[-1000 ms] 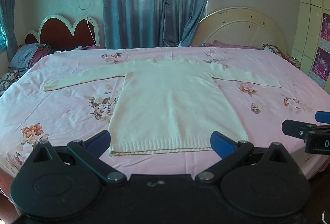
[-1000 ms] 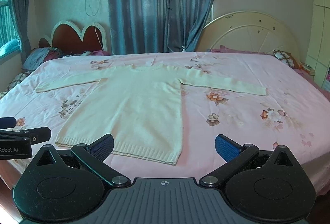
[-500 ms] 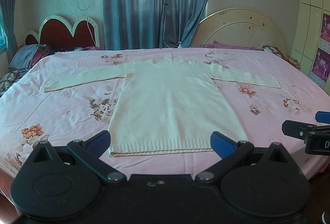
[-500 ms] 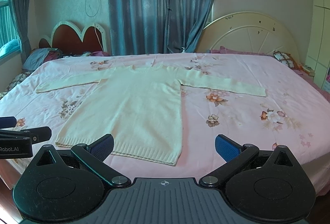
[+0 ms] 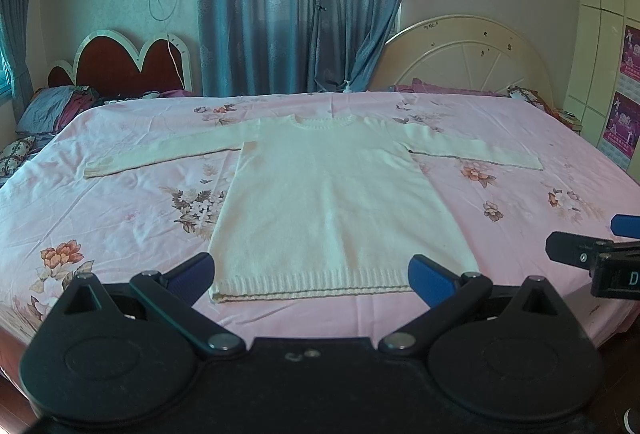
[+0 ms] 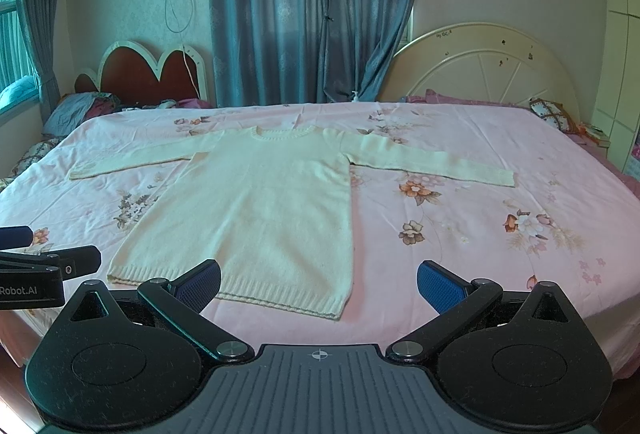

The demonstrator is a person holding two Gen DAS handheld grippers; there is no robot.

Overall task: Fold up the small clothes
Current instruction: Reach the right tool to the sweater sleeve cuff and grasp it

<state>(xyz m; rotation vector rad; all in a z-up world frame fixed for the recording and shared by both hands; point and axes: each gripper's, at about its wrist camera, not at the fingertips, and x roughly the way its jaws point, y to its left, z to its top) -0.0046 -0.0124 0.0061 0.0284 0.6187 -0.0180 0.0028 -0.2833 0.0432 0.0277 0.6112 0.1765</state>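
A cream knit sweater (image 5: 332, 202) lies flat on the pink floral bed sheet (image 5: 120, 218), neck away from me, both sleeves spread out sideways. It also shows in the right wrist view (image 6: 260, 202). My left gripper (image 5: 312, 274) is open and empty, hovering just short of the sweater's ribbed hem (image 5: 312, 284). My right gripper (image 6: 318, 282) is open and empty, near the hem's right corner (image 6: 336, 314). Each gripper shows at the edge of the other's view: the right one (image 5: 592, 254) and the left one (image 6: 44, 266).
Two headboards stand at the far side: a red one (image 5: 124, 66) and a cream one (image 5: 464, 58). Pillows (image 5: 52, 110) lie at the far left. Blue curtains (image 5: 304, 2) hang behind. The bed's near edge (image 5: 520, 322) is just below the grippers.
Both views have shifted very slightly; the sweater has not moved and both grippers stay open.
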